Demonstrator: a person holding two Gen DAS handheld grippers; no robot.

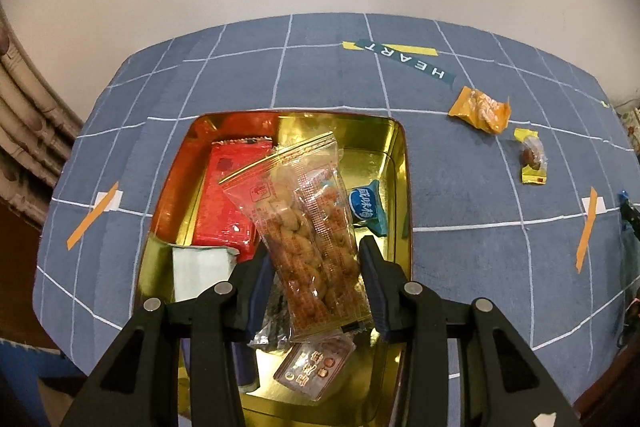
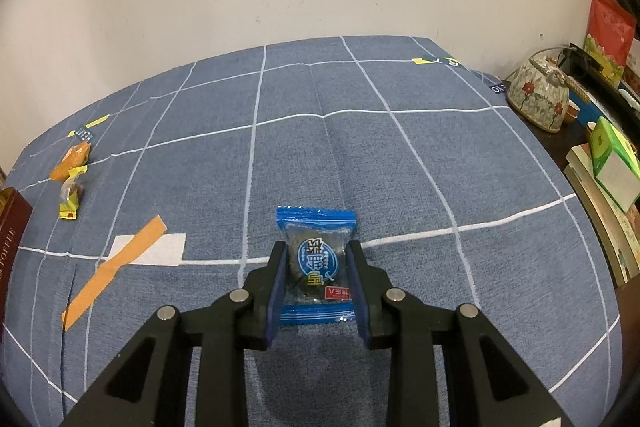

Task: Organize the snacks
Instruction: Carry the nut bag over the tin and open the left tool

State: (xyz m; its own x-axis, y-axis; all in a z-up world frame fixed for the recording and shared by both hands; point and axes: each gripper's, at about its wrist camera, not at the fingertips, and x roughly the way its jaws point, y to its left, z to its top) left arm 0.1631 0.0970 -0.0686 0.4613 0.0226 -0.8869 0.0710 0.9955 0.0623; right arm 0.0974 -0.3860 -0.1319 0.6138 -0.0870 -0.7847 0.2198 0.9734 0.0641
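Note:
My left gripper [image 1: 314, 251] is shut on a clear packet of brown twisted snacks [image 1: 308, 227], which hangs over a gold tin [image 1: 400, 163]. In the tin lie a red packet [image 1: 228, 195], a small blue packet [image 1: 368, 205], a pale packet [image 1: 200, 267], a brown-labelled packet [image 1: 316, 367] and a dark foil one [image 1: 272, 327]. My right gripper [image 2: 316, 253] is shut on a blue sweet packet [image 2: 316, 263] that rests on the blue checked cloth [image 2: 400, 187].
An orange packet [image 1: 480, 109] and a yellow-wrapped sweet [image 1: 532, 157] lie on the cloth right of the tin; both also show far left as the orange packet [image 2: 74, 161] and the sweet [image 2: 70, 197]. A dark red box [image 2: 12, 239] stands at the left edge. A floral teapot [image 2: 540, 95], books and boxes line the right.

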